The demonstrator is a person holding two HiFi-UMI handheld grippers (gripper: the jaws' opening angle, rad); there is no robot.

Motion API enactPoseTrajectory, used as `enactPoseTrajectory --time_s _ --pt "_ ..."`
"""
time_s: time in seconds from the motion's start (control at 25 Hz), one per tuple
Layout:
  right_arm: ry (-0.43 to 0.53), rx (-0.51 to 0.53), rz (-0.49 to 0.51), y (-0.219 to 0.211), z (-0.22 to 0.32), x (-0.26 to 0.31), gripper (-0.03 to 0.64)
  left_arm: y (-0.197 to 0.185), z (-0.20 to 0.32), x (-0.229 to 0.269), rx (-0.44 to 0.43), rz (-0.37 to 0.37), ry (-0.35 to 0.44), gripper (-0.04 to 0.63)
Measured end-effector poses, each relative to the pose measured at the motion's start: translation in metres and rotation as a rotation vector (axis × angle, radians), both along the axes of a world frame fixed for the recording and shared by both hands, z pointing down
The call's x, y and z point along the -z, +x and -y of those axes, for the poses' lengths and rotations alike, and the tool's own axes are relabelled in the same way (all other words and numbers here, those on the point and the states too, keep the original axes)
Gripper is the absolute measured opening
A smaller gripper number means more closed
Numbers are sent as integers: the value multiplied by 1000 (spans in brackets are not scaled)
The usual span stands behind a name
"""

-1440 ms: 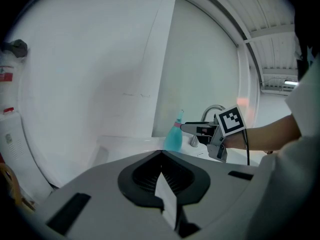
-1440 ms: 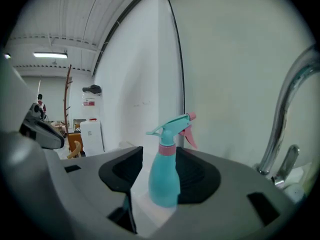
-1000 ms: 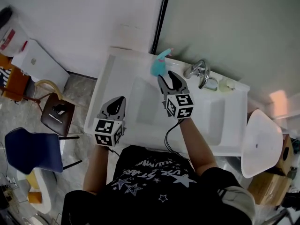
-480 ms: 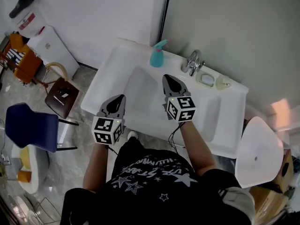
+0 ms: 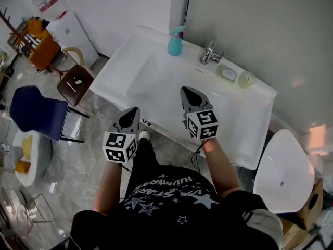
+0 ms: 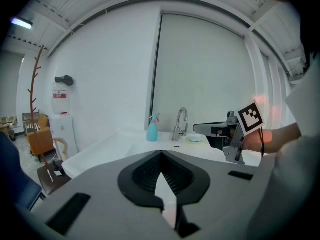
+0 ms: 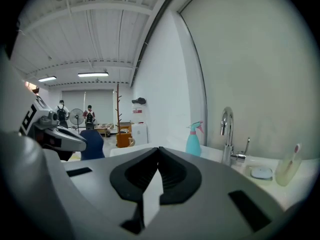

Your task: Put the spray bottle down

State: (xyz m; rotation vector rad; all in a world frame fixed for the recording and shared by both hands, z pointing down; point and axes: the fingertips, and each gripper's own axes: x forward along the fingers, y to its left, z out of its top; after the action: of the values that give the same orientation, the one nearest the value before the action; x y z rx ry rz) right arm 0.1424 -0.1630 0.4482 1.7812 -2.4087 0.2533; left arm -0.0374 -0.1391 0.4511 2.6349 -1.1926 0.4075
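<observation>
Far to the left of the faucet (image 5: 210, 52), on the floor, stand a blue chair (image 5: 36, 112) and a brown stool (image 5: 76, 83). Nearer, but left of the faucet too and out in front of the counter (image 5: 244, 113) edge, the left gripper (image 5: 135, 109) hangs over the floor. Its fingers (image 6: 145, 171) are pressed together at the tips with nothing between them.

The teal spray bottle (image 5: 175, 41) stands upright on the counter's back rim, just left of the faucet, with a small gap between the two. It is well apart from both grippers, and neither touches it.

The right gripper (image 5: 186, 89) hovers in front of the faucet and slightly left of it, above the white counter top. Its fingers (image 7: 175, 171) are closed tight and empty.

Just right of the faucet lies a soap dish (image 5: 228, 74), and right of that a cup (image 5: 246, 78) holding a toothbrush. Far right of the faucet, off the counter's end, is a white stool (image 5: 282, 171).
</observation>
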Motion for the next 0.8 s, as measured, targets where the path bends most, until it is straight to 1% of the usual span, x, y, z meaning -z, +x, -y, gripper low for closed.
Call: enactPoseTrajectory --time_s 0.2,0.4,0.52,0.64,0.8 --pt "-30 92 20 -13 -41 -11 11 -12 -61 -4 89 9 -17 15" --pt "-60 139 78 -29 -62 -19 11 -30 -106 -10 145 45 -50 15" --pt "-67 164 107 -40 -68 -23 11 -43 -121 -10 183 41 -56 15" --pt "-68 176 97 -53 -68 -27 11 -58 -128 -9 217 31 -43 15" --pt "-69 175 95 -65 -71 -33 11 -74 -132 -8 239 17 -18 15"
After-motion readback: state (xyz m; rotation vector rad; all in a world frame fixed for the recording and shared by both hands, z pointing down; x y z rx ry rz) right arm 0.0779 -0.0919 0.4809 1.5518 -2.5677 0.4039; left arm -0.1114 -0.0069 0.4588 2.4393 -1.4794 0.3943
